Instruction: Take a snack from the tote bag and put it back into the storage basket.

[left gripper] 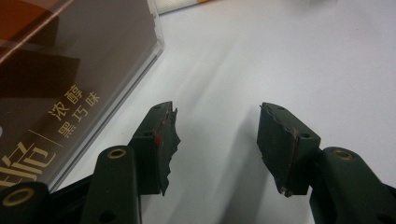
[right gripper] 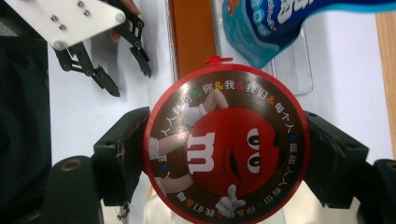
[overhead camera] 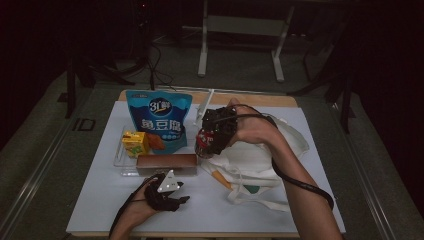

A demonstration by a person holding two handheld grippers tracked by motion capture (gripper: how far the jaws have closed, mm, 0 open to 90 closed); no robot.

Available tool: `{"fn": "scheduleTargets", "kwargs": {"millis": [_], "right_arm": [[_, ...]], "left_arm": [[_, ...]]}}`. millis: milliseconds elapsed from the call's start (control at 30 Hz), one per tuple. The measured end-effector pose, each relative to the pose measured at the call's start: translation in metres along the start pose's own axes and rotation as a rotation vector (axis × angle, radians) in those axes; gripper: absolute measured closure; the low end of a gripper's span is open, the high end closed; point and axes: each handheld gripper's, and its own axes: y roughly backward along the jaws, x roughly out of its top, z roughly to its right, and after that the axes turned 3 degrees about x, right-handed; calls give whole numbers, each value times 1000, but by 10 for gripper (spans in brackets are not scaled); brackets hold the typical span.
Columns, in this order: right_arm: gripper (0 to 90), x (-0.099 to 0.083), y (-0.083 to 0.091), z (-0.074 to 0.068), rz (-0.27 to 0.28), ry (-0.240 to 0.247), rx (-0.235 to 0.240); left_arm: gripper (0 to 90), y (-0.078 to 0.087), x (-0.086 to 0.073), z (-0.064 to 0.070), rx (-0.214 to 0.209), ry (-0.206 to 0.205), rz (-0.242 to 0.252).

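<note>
Far left of the white table [overhead camera: 100,200]: a clear tray [overhead camera: 120,160] holding a small yellow juice box [overhead camera: 134,143], upright

Behind it, a blue snack pouch [overhead camera: 160,120] standing tall, front facing the person; in the right gripper view its lower corner shows at [right gripper: 261,28]

In front of the pouch, a long brown chocolate box [overhead camera: 166,163] lying flat along the tray's near edge; in the left gripper view its clear-cased side with gold lettering sits at [left gripper: 60,88], just beside the left jaw, a thin strip of table between them

Left gripper [overhead camera: 167,192] low near the front edge of the table, just in front of the chocolate box. Jaws wide apart, bare table between them, nothing gripped [left gripper: 217,140]. Also seen from the right gripper view at [right gripper: 126,70], jaws spread

Centre: right gripper [overhead camera: 212,135] raised over the table, hand wrapped around it, cable trailing along the forearm. Jaws clamped on the sides of a round candy tin [right gripper: 226,144], red rim, red cartoon face on the lid, lid facing the camera. In the high view the tin [overhead camera: 204,142] sits just right of the chocolate box's end, above the bag's near edge

Right: a white cloth bag [overhead camera: 260,165] crumpled flat on the table, under the right forearm, with an orange patch and a green patch showing
</note>
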Motion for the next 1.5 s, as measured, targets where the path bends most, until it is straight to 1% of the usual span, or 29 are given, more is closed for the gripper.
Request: {"fn": "scheduleTargets", "kwargs": {"millis": [400, 600, 800, 833, 1033, 1100, 1367, 1400, 1433, 1500], "right_arm": [[240, 20, -2, -1, 19, 32, 7], [240, 27, -6, -1, 29, 34, 14], [240, 32, -10, 0, 38, 42, 14], [240, 34, -12, 0, 46, 45, 16], [241, 38, -16, 1, 47, 43, 21], [240, 40, -18, 3, 51, 50, 24], [240, 45, -24, 7, 56, 49, 25], [240, 46, -25, 7, 50, 41, 29], [240, 46, -26, 8, 55, 51, 27], [240, 47, -27, 8, 48, 44, 29]], "left_arm": [[462, 1, 0, -1, 3, -2, -1], [462, 2, -1, -1, 5, 1, 1], [462, 2, -1, -2, 6, 3, 5], [462, 3, -1, -2, 5, 2, 6], [462, 3, -2, -2, 6, 7, 7], [462, 3, -2, -2, 6, 8, 9], [462, 4, -2, -2, 6, 7, 7], [462, 4, -2, -2, 6, 7, 7], [462, 4, -2, -2, 6, 7, 7], [462, 4, -2, -2, 5, 6, 6]]}}
